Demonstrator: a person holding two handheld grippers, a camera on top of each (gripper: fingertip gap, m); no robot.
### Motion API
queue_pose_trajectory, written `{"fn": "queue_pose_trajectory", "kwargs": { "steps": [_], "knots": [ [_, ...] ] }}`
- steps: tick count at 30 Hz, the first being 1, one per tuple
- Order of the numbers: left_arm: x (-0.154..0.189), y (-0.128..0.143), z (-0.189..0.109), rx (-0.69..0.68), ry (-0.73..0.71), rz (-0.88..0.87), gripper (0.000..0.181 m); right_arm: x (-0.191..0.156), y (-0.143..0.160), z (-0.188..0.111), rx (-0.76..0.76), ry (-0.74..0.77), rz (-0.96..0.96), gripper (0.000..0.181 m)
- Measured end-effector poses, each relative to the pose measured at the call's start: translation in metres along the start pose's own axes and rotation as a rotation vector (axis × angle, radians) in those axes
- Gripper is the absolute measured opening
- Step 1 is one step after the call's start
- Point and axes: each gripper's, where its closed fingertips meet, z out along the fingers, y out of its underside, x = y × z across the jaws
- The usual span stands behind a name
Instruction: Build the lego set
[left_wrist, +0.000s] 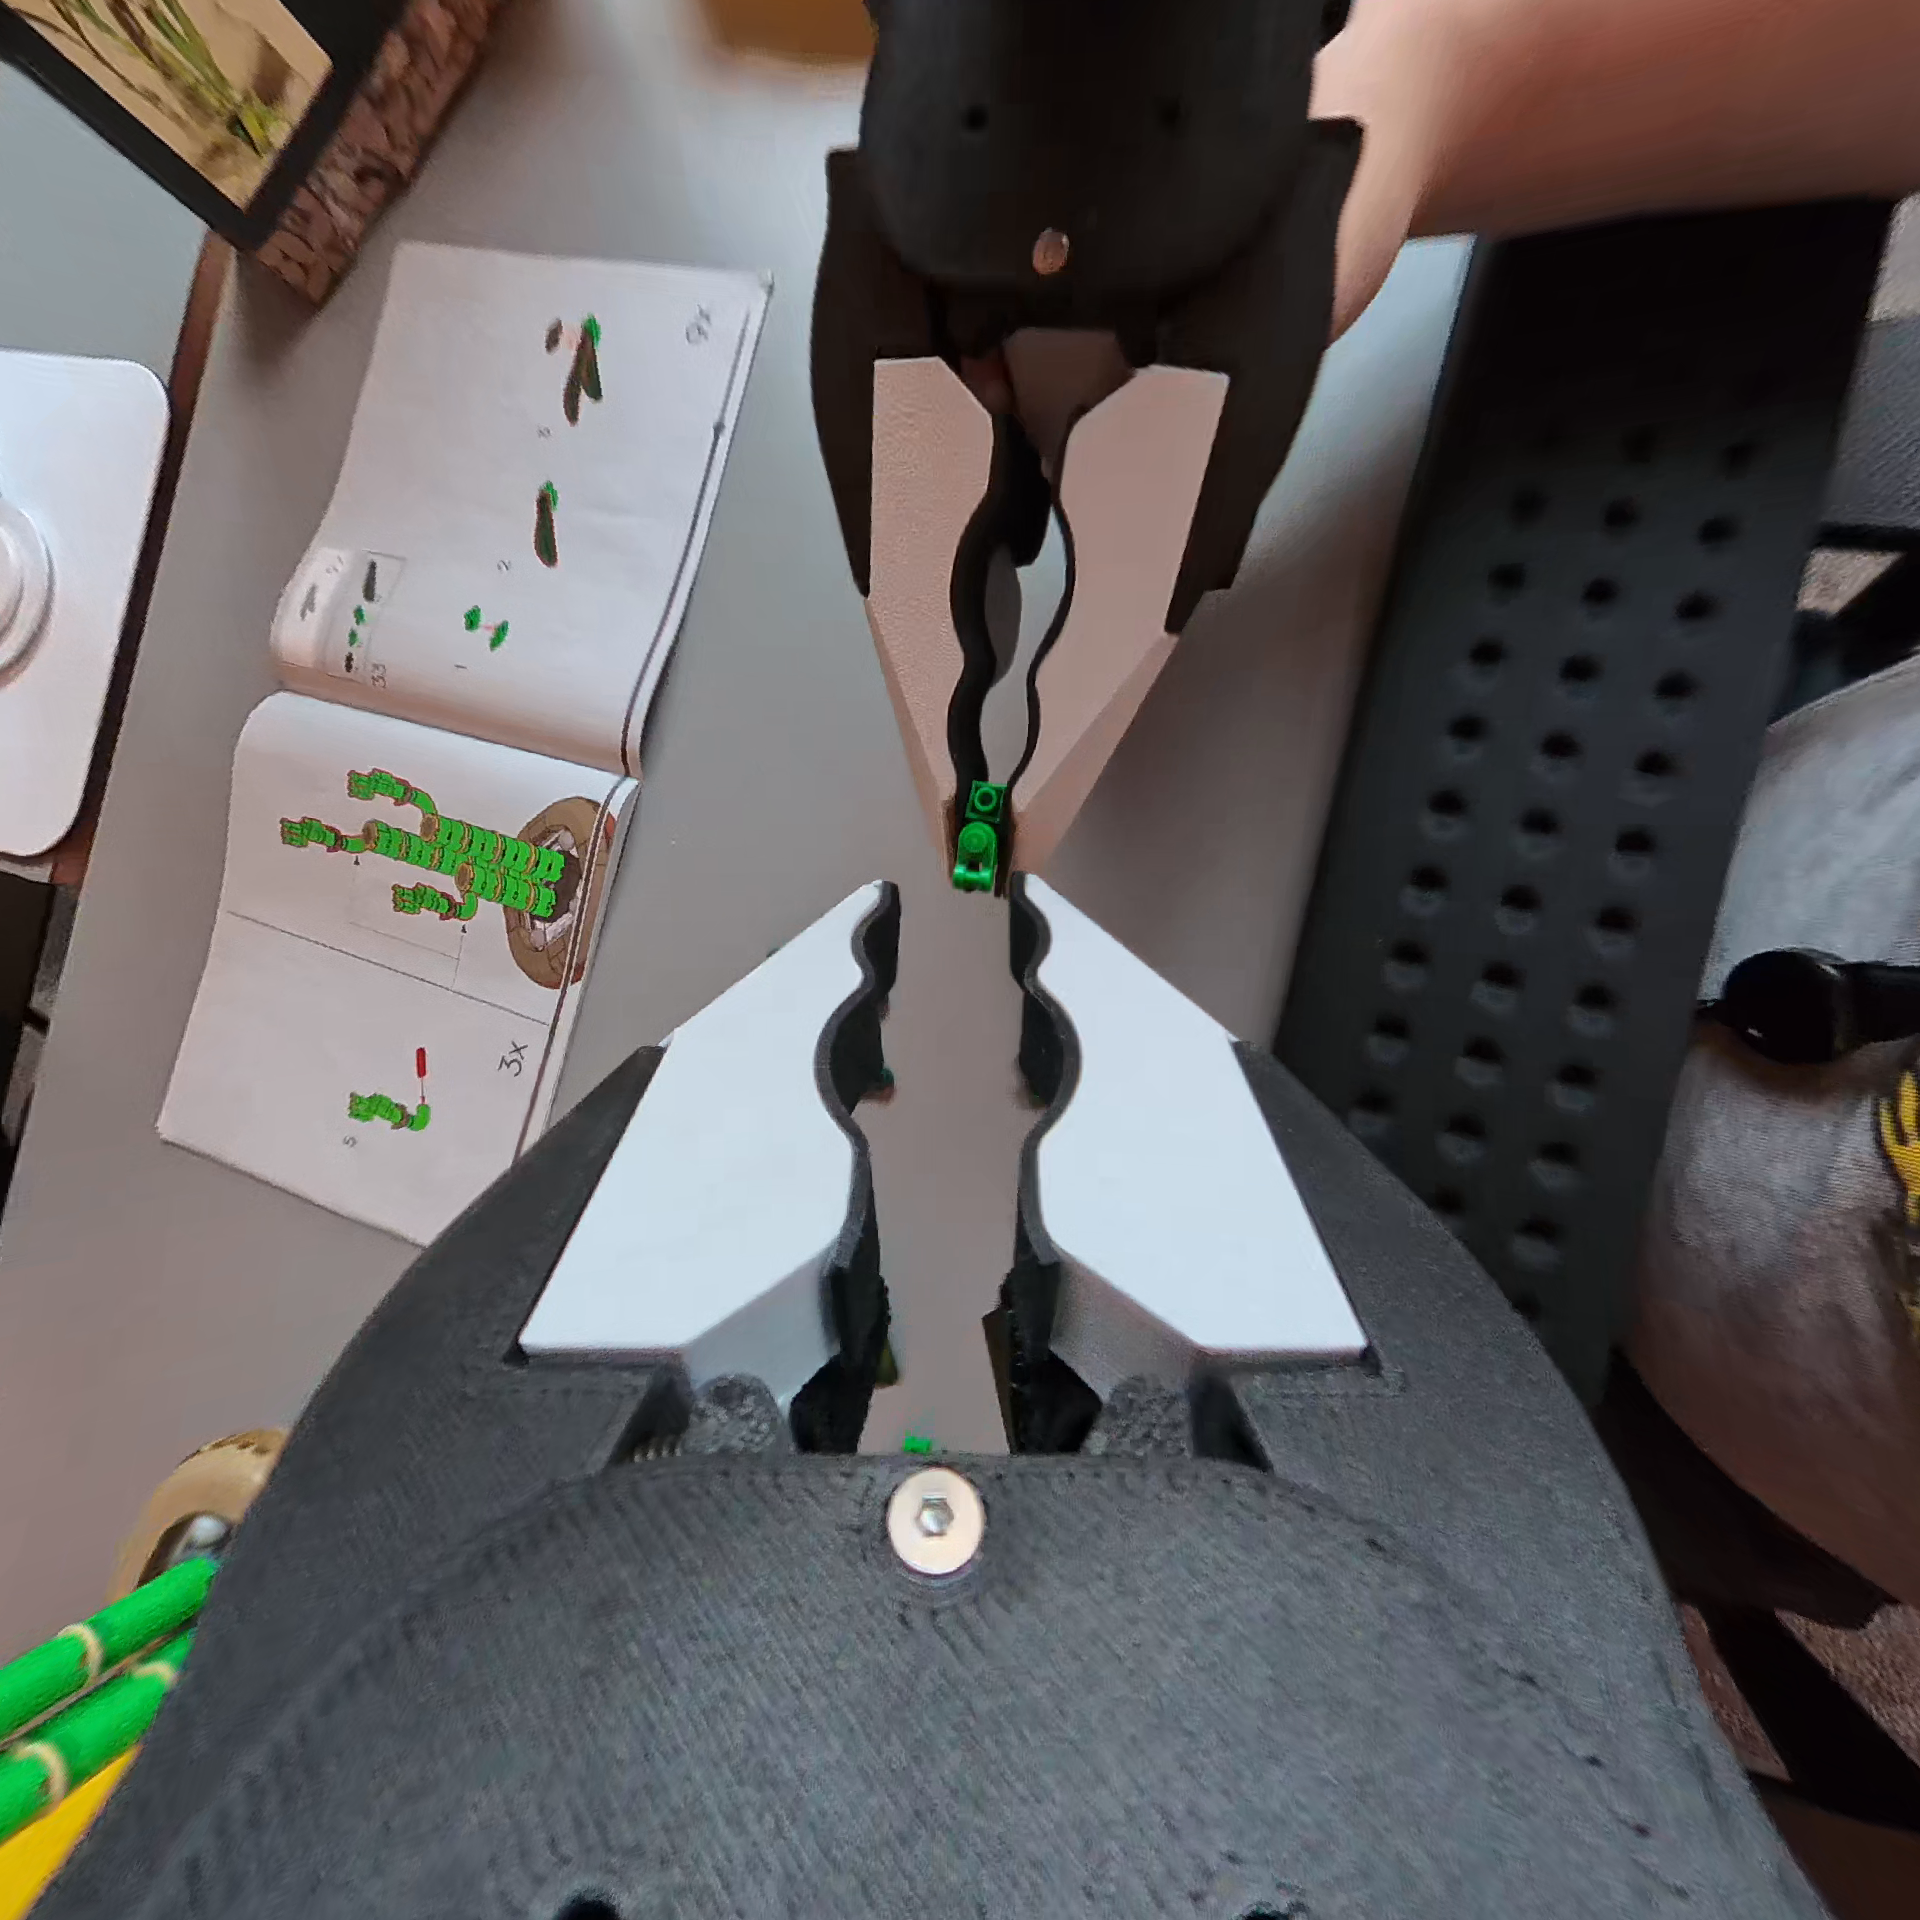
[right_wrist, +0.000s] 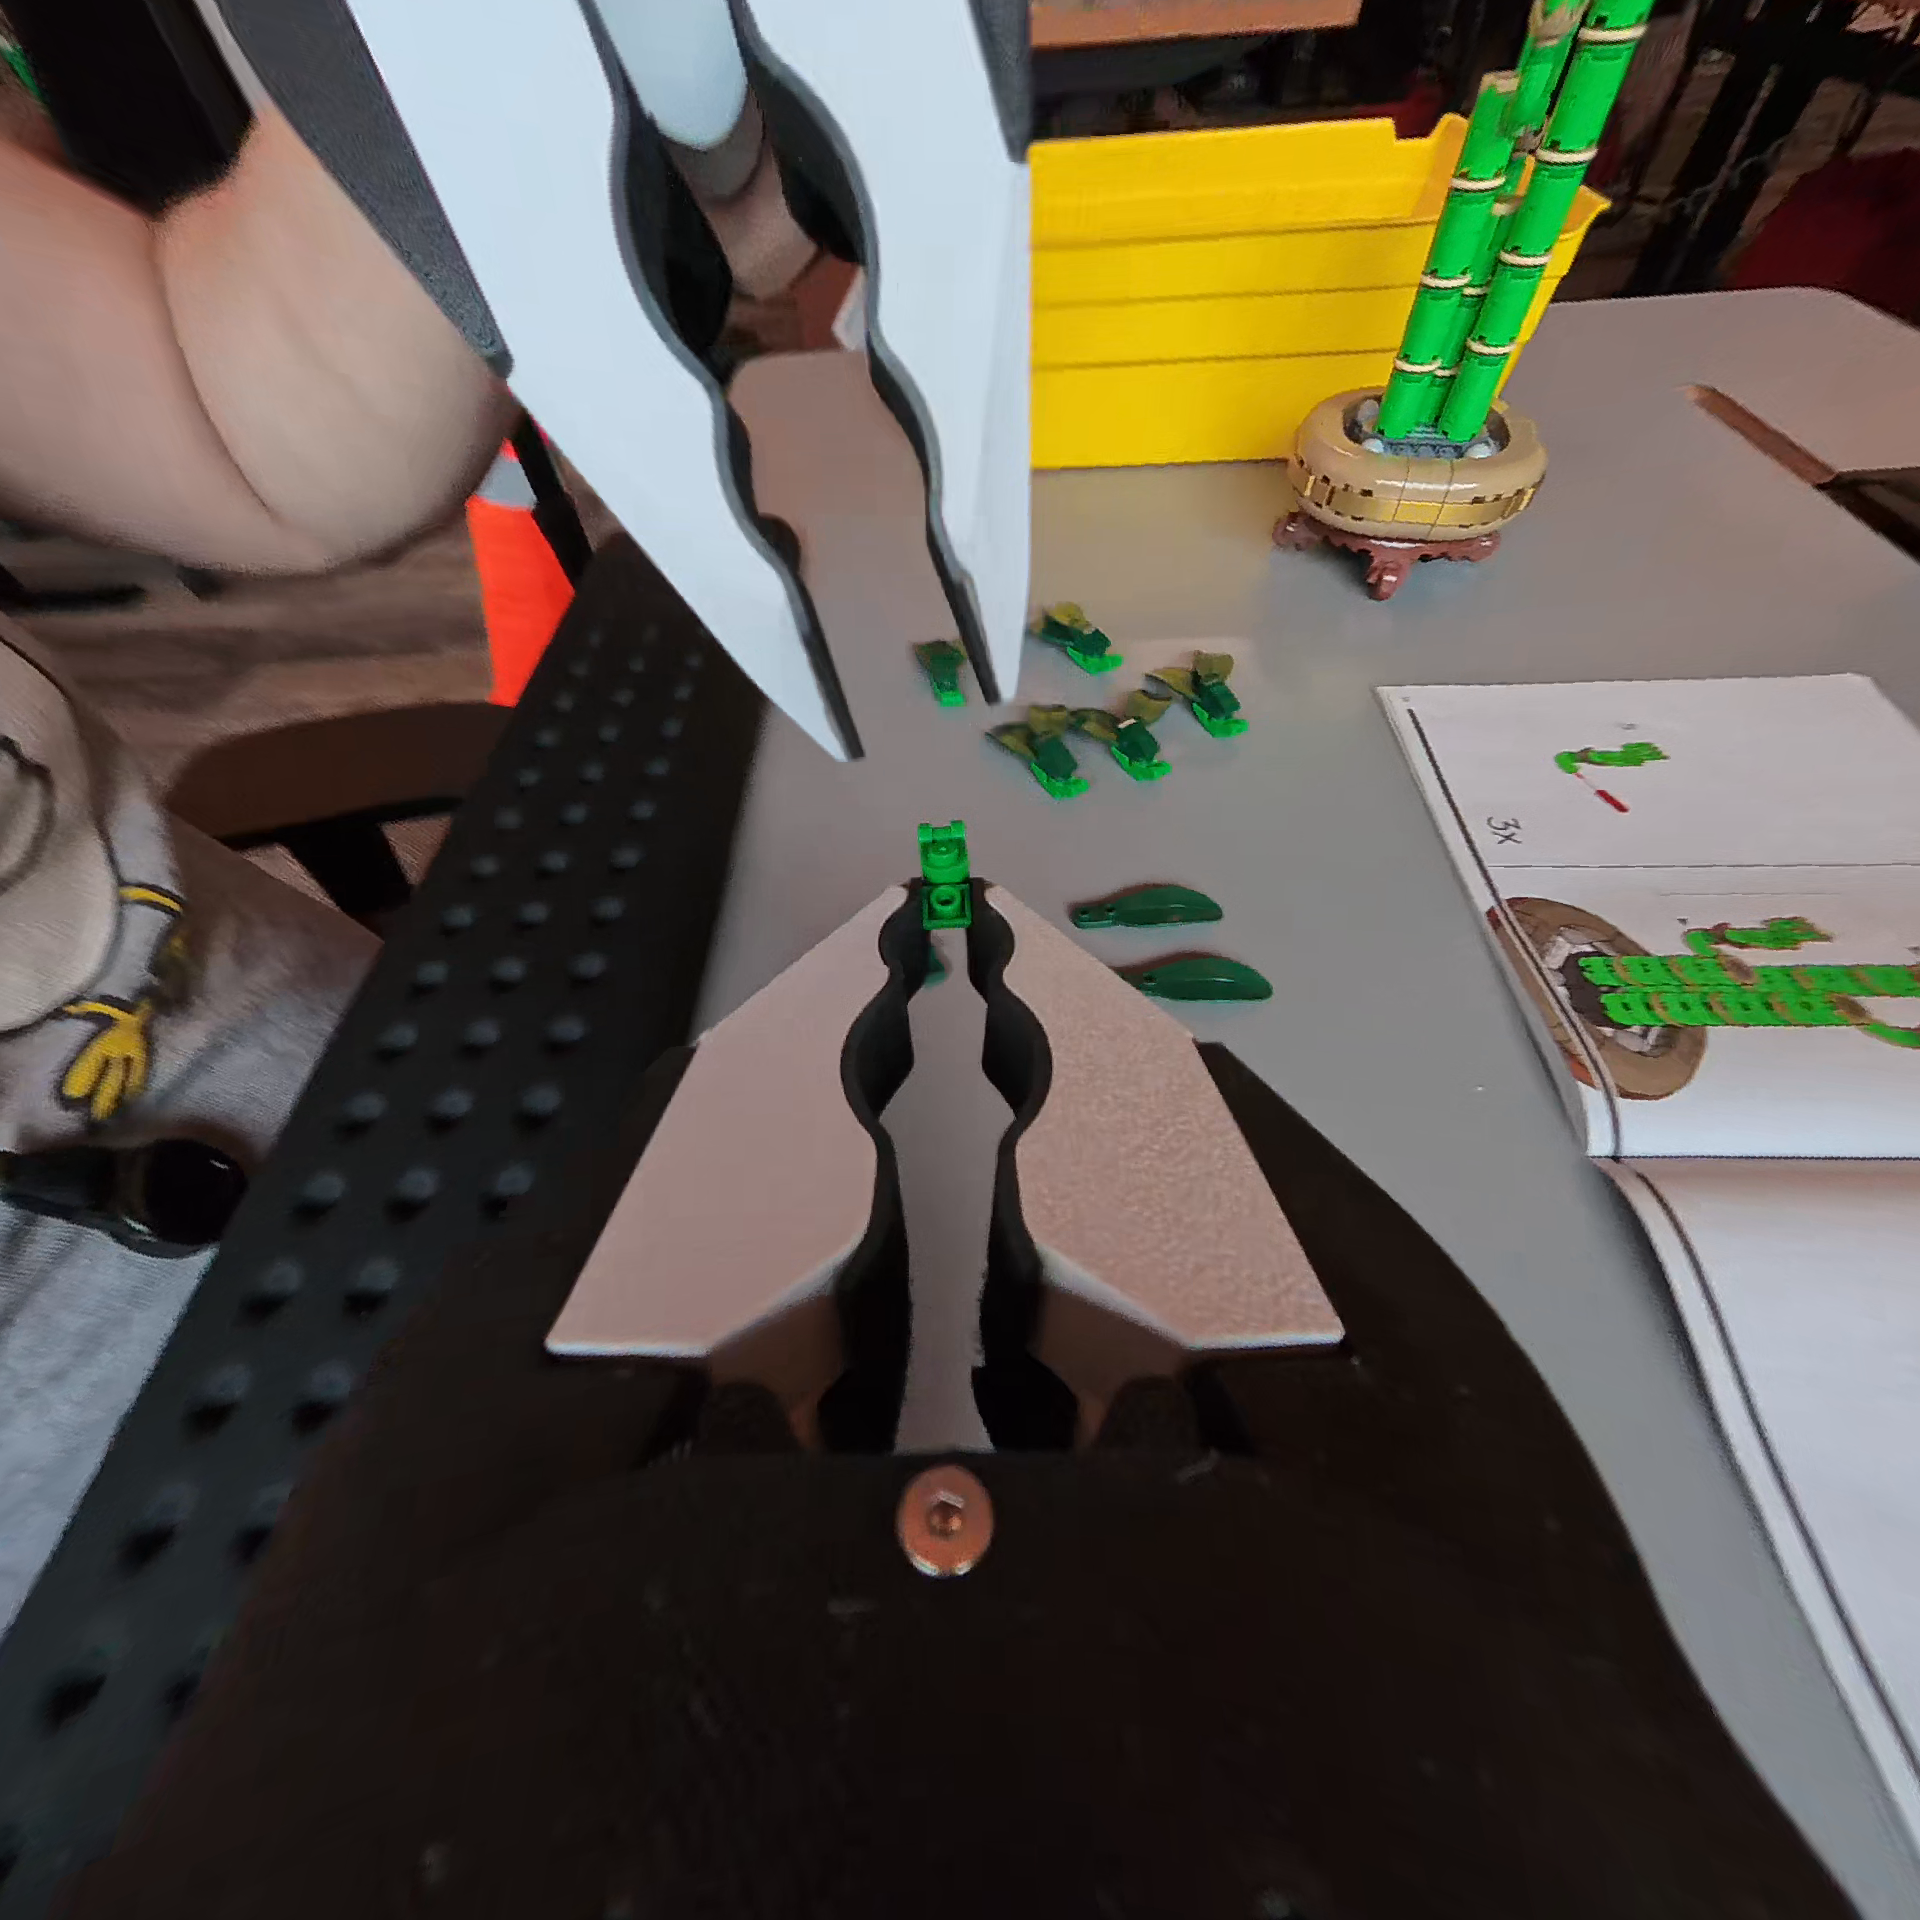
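Observation:
My right gripper (right_wrist: 945, 902) is shut on a small bright green lego piece (right_wrist: 943, 871), which sticks out past its tips above the grey table. In the left wrist view the same piece (left_wrist: 980, 836) shows in the right gripper (left_wrist: 982, 831), which faces me. My left gripper (left_wrist: 954, 896) is open and empty, its tips just short of the piece. In the right wrist view the left gripper (right_wrist: 920, 717) hangs above and behind the piece. A built bamboo model (right_wrist: 1455, 312) in a tan pot (right_wrist: 1415, 488) stands at the back. Several leaf assemblies (right_wrist: 1132, 712) and two dark green leaves (right_wrist: 1148, 909) lie on the table.
An open instruction booklet (left_wrist: 416, 790) lies left of the grippers; it shows at the right in the right wrist view (right_wrist: 1704, 914). A yellow bin (right_wrist: 1226, 312) stands behind the table. A black perforated chair back (left_wrist: 1558, 779) stands by the table edge. A person's arm (left_wrist: 1610, 114) holds the right gripper. Only a small space, under 4 cm, lies between the two pairs of fingers. Between my left fingertips and the built bamboo model (right_wrist: 1455, 312) there is roughly 30 centimetres. The left camera catches it too, in the left wrist view (left_wrist: 78, 1723).

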Motion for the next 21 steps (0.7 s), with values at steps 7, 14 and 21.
{"fn": "queue_pose_trajectory", "kwargs": {
  "steps": [7, 14, 21],
  "knots": [
    [0.015, -0.021, -0.015, 0.217, -0.024, 0.171, 0.024, -0.012, -0.017, -0.012, 0.119, -0.203, 0.241, 0.005],
    [0.023, -0.026, -0.010, 0.215, -0.017, 0.332, 0.019, -0.017, -0.019, -0.015, 0.128, -0.269, 0.308, 0.005],
    [0.028, -0.029, -0.006, 0.256, 0.045, 0.342, 0.038, -0.020, -0.022, -0.018, 0.139, -0.330, 0.380, 0.005]
  ]
}}
